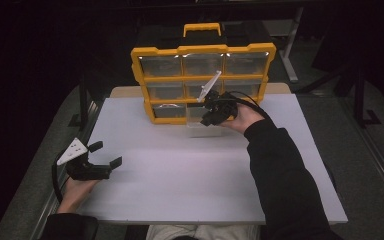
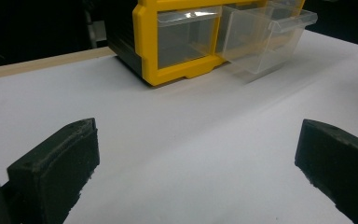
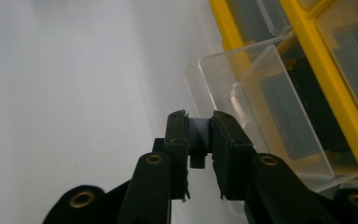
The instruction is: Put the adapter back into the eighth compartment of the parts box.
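Observation:
A yellow organizer point(image 1: 202, 50) with clear drawers stands upright at the back of the white table point(image 1: 180, 185). Its bottom middle drawer point(image 1: 196, 124) is pulled out toward me. My right gripper point(image 1: 209, 119) is at that drawer's front. In the right gripper view the jaws of the right gripper point(image 3: 199, 125) are shut on the front tab of the clear drawer point(image 3: 261, 88). My left gripper point(image 1: 106, 153) rests at the table's left edge, open and holding nothing. In the left gripper view the left gripper point(image 2: 196, 135) faces the organizer point(image 2: 144, 42) and the pulled-out drawer point(image 2: 265, 42).
Bare white tabletop stretches between the two grippers and toward the near edge. A wooden board edge point(image 1: 125, 91) shows behind the white top beside the organizer. Dark floor and metal frame legs point(image 1: 292, 55) surround the table.

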Demonstrator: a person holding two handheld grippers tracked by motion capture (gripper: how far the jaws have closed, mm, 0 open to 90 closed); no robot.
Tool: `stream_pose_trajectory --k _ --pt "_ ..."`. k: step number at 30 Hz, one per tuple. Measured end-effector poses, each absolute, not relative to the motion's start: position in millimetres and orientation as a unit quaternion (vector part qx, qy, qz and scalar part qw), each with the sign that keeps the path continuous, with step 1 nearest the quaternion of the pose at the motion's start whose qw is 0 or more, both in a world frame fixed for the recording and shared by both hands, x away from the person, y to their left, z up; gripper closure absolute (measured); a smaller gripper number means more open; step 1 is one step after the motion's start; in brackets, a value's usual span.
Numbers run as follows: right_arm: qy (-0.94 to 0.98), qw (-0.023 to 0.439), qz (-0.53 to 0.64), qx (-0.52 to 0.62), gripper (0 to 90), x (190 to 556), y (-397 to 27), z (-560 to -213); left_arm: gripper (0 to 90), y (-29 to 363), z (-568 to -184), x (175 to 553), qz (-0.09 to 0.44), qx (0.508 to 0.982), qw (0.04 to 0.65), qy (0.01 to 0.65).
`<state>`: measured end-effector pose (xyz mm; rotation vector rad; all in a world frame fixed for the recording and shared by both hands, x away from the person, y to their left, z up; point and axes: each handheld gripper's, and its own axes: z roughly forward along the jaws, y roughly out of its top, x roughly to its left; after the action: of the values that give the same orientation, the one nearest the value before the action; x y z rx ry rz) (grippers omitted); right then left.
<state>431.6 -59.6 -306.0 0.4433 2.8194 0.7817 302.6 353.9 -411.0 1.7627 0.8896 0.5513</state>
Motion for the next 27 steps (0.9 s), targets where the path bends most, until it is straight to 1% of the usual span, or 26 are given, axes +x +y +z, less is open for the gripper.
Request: stream_pose_trajectory --k 12,27 --pt "0.944 0.107 0.271 0.152 75.2 445.4 -56.2 -304.0 0.0 353.5 -411.0 302.6 0.23 0.737 0.518 0.369" --pt "0.945 0.112 0.261 0.162 75.1 464.2 -47.7 -317.6 0.0 353.7 -411.0 302.7 0.229 0.737 0.519 0.367"
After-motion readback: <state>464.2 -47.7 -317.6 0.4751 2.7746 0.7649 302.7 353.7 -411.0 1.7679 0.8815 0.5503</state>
